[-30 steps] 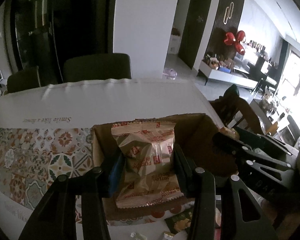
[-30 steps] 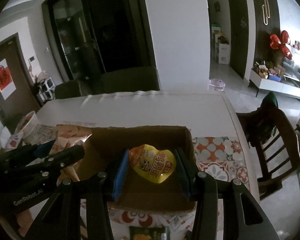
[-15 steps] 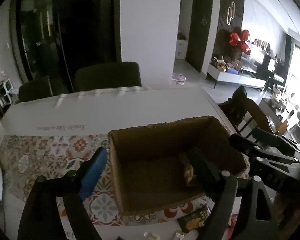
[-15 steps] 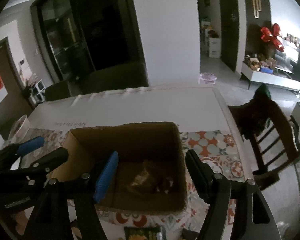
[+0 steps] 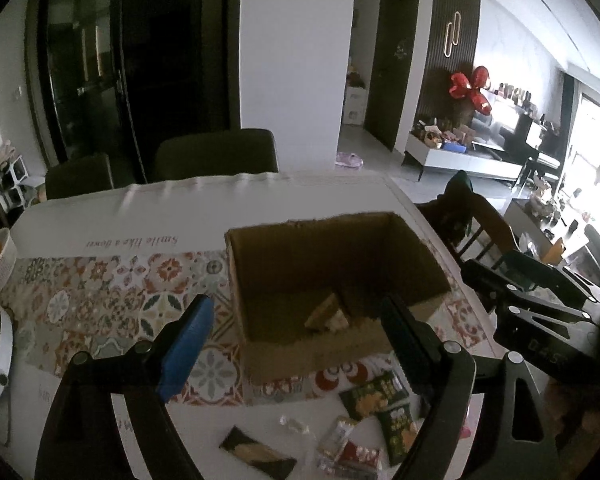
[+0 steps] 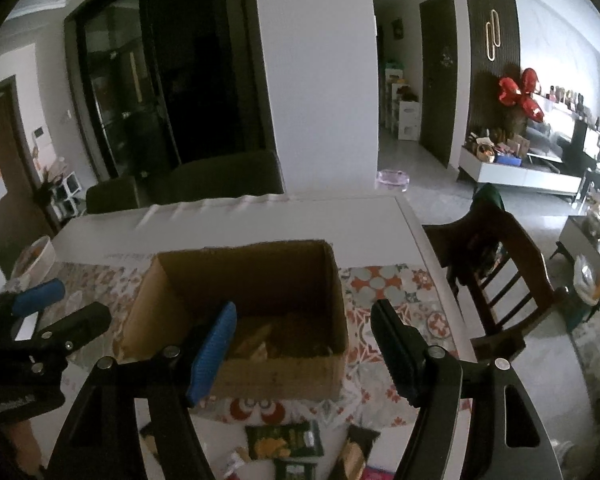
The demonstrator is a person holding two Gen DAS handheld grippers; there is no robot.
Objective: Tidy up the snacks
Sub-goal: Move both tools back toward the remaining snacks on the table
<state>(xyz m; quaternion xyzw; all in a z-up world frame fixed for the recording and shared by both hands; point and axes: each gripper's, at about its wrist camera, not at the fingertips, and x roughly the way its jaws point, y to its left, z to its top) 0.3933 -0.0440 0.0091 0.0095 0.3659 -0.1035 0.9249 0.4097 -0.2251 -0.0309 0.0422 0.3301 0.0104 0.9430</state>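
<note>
While both grippers hang above the near edge of the surface (image 5: 204, 208), each has its jaws spread wide with nothing between them. From the left gripper (image 5: 296, 332) the open box (image 5: 320, 356) sits at about 1 o'clock on a patterned runner (image 5: 100, 304), a tan packet (image 5: 326, 314) leaning on its floor. The right gripper (image 6: 304, 344) faces the same box (image 6: 276, 376) head on, at 12 o'clock; packets inside are dim and hard to tell apart. Loose snacks lie on the surface just in front of the box: green packs (image 5: 374, 392) and a dark bar (image 5: 256, 452) at 5 to 6 o'clock in the left view, green packs (image 6: 284, 440) at 6 o'clock in the right. A white bowl (image 6: 36, 256) stands at 10 o'clock, well apart.
</note>
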